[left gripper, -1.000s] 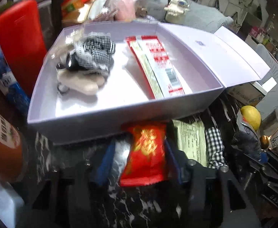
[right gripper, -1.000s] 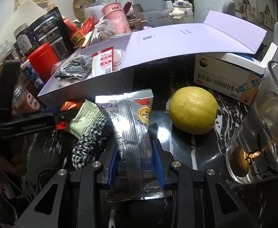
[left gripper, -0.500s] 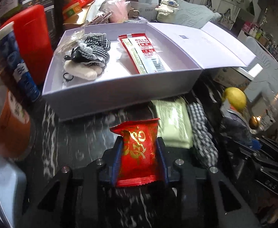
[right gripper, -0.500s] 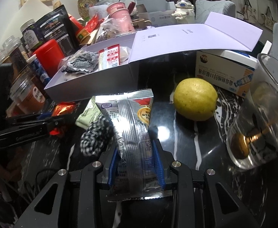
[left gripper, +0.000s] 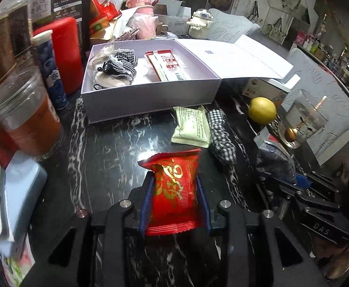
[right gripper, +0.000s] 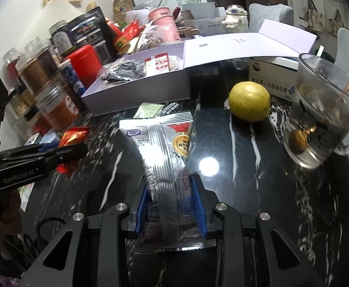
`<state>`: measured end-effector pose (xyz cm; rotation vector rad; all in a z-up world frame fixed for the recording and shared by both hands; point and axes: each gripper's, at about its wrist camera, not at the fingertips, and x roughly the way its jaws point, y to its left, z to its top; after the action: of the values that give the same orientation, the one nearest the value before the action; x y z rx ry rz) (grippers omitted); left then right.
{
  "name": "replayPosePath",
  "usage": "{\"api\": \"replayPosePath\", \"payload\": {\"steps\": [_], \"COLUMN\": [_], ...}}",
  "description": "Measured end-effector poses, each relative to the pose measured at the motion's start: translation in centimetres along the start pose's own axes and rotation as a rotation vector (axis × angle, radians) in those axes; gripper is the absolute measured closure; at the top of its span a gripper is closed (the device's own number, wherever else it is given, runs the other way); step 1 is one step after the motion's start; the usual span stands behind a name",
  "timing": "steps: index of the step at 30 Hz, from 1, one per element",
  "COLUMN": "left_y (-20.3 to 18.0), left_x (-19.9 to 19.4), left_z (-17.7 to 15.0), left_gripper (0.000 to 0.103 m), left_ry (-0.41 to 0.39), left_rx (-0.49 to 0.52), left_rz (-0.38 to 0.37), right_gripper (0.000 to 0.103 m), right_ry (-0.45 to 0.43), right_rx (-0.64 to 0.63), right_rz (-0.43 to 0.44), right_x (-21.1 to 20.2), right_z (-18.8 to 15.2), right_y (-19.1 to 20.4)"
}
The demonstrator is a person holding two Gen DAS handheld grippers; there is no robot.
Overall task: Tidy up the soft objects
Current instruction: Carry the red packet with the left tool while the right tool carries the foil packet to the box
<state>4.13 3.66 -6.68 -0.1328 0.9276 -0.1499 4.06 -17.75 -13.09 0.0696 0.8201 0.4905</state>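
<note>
My left gripper (left gripper: pixel 174 186) is shut on a red snack packet (left gripper: pixel 174 191), held above the black marble table, well back from the open lilac box (left gripper: pixel 150 100). The box holds a checked fabric piece (left gripper: pixel 120 63) and a red-and-white sachet (left gripper: pixel 167 65). My right gripper (right gripper: pixel 170 191) is shut on a silver snack bag (right gripper: pixel 164 148). A pale green packet (left gripper: pixel 192 126) and a checked cloth roll (left gripper: pixel 221 135) lie on the table in front of the box. The left gripper and red packet also show in the right wrist view (right gripper: pixel 72 137).
A yellow lemon (right gripper: pixel 249 101) and a glass cup with a spoon (right gripper: pixel 324 117) stand on the right. Jars (left gripper: pixel 24 119), a red canister (left gripper: pixel 64 50) and a blue tube (left gripper: pixel 52 71) crowd the left. A blue-and-white carton (right gripper: pixel 272 76) sits under the box lid.
My left gripper has pulled back and up from the box with the red packet in it; the box now looks farther away. My right gripper keeps the silver bag and has shifted slightly.
</note>
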Motion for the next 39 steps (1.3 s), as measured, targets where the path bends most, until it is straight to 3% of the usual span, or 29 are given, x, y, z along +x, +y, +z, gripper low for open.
{"api": "replayPosePath", "payload": {"steps": [16, 19, 29, 39], "left_y": [-0.7, -0.8, -0.3, 0.5], "left_x": [-6.1, -7.2, -8.6, -9.2], "left_z": [-1.8, -1.6, -0.4, 2.7], "left_gripper": [0.069, 0.069, 0.069, 0.069], "left_ry": [-0.111, -0.154, -0.207, -0.268], "left_rx": [0.006, 0.02, -0.002, -0.007], "left_rz": [-0.005, 0.027, 0.026, 0.034], "right_gripper": [0.07, 0.071, 0.074, 0.074], "right_ry": [-0.059, -0.072, -0.109, -0.165], "right_rx": [-0.081, -0.101, -0.134, -0.186], "right_rz": [0.065, 0.097, 0.139, 0.128], "right_x": [-3.5, -3.9, -3.8, -4.4], "right_z": [-1.2, -0.7, 1.3, 4.7], "right_y": [3.8, 4.8, 6.1, 6.3]}}
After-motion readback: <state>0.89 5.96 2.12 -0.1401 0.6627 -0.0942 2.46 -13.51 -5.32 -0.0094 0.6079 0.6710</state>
